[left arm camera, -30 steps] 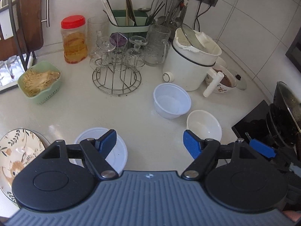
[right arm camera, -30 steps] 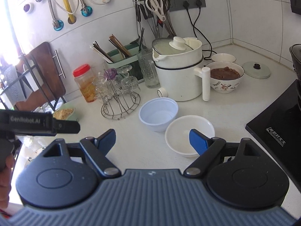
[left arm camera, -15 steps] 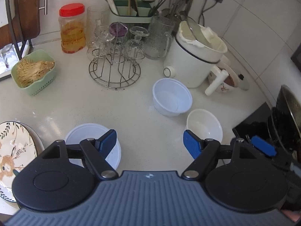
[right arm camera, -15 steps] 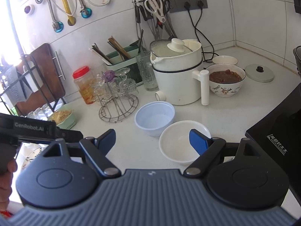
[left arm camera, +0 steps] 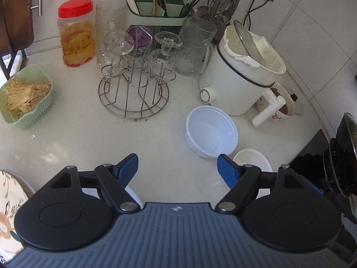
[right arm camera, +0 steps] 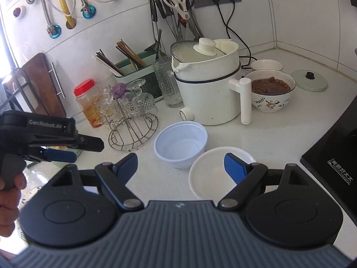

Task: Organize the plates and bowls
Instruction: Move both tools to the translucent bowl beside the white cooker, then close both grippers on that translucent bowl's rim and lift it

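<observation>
White speckled countertop (left arm camera: 73,138), tiled corner behind; we list what stands on it.

Item: translucent plastic bowl (left arm camera: 211,131), upright and empty, just in front of the white electric pot (left arm camera: 243,76).

Item: white bowl (right arm camera: 214,174), empty, touching or nearly touching the plastic bowl on its near right side; from the left wrist view only a slice of it shows behind the finger.

Item: patterned plate (left arm camera: 9,203), at the left edge of the left wrist view, mostly cut off.

Item: white round dish (left arm camera: 133,195), almost wholly hidden under the left gripper's body; we cannot tell whether it is a plate or a lid.

Item: floral bowl of brown food (right arm camera: 271,93), behind the pot's handle, beside a pale green lid (right arm camera: 309,80).

Item: wire glass rack (left arm camera: 133,93) with upturned glasses, red-capped jar (left arm camera: 77,32), green basket (left arm camera: 26,97), utensil caddy (left arm camera: 159,11).

Item: left gripper (left arm camera: 177,169), held in a hand (right arm camera: 9,201), fingers spread wide over bare counter, nothing between them.

Item: right gripper (right arm camera: 180,167), fingers likewise spread wide, its right fingertip (right arm camera: 234,166) over the white bowl's hollow; we see no pad pressing on it.
</observation>
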Tool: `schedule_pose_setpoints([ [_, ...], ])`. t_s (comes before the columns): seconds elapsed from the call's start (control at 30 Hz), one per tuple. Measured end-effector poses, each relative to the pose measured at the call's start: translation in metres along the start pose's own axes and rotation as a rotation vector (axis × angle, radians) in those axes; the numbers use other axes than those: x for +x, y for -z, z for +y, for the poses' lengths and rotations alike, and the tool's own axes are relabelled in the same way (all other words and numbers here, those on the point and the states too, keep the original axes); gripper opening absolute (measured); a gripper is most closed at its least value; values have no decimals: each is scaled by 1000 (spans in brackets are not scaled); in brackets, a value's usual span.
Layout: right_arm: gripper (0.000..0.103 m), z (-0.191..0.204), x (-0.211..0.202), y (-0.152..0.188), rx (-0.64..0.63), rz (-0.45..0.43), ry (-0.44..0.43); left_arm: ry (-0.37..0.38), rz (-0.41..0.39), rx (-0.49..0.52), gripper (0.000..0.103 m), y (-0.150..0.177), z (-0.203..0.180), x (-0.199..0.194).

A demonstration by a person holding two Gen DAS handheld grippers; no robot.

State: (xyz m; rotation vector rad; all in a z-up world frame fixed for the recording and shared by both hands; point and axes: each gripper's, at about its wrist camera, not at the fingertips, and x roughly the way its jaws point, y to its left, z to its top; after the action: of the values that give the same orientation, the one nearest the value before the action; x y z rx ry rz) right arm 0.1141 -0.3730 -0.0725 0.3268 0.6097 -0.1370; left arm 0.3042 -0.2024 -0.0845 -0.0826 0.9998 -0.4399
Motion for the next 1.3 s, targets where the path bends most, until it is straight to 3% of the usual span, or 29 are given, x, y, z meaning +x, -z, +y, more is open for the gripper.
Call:
schedule_pose_setpoints([
  [0.43, 81, 1, 46, -23, 1, 22, 30, 44, 78, 5, 80, -27, 6, 53],
  [0.6, 79, -4, 61, -27, 9, 46, 35, 65, 112, 1, 72, -30, 7, 73],
  [0.8, 61, -6, 88, -29, -1, 89, 44, 126, 146, -131, 59, -29, 19, 104],
  [0.83, 57, -7, 95, -28, 3, 102, 47, 124, 148, -132, 58, -29, 18, 109],
  [1.03, 55, -12, 131, -28, -16, 143, 78, 123, 172, -130, 53, -37, 22, 131],
  [1.13, 40, -13, 144, -29, -42, 148, 94, 154, 182, -137, 52, -42, 24, 141],
  [1.2, 40, -14, 151, -29, -49, 143, 115, 178, 194, -169, 52, -43, 24, 147],
  [1.3, 40, -21, 161, -31, -14, 147, 126, 159, 185, -161, 52, -46, 17, 153],
])
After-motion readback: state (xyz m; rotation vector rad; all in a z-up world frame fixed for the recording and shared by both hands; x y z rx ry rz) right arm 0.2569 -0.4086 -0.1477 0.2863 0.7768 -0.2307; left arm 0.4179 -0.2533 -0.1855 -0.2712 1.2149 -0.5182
